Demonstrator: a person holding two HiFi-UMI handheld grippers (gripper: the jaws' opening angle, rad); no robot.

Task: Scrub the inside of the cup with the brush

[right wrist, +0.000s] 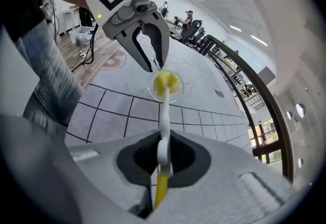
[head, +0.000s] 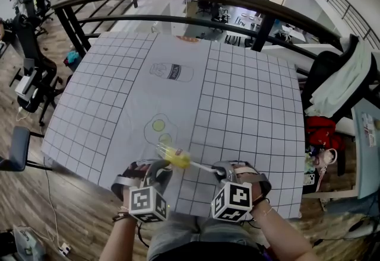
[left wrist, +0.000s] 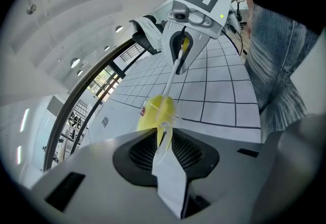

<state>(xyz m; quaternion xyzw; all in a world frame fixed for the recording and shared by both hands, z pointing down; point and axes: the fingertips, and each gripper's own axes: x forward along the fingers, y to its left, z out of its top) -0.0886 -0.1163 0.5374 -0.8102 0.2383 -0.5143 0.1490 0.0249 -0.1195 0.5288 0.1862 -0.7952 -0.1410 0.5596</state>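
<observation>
The left hand-held gripper [left wrist: 164,154] is clenched on the clear cup [head: 167,151]. It holds the cup in the air on its side, above the near edge of the tabletop [head: 249,94], with the mouth turned toward the other hand. The right hand-held gripper [right wrist: 162,161] is closed on the white handle of the brush [right wrist: 164,116], near its yellow end. The yellow brush head [right wrist: 165,83] sits inside the cup, so the step in hand is, I judge, the scrubbing itself. To do it well, the brush should move along the axis of the cup, in and out, with a small turn of the right wrist. In this way the head rubs the wall all around and also reaches the bottom. The handle is long and thin and is gripped far from the head, so I expect it to bend; sideways pressure should be gentle. The cup looks thin and light, and I cannot tell exactly how much of it the left jaws pinch. A hard push toward the bottom could slide it out or turn it between the pads. It is better that the left hand holds quiet and resists each stroke. The strokes should be short, so that the head does not leave the mouth.
</observation>
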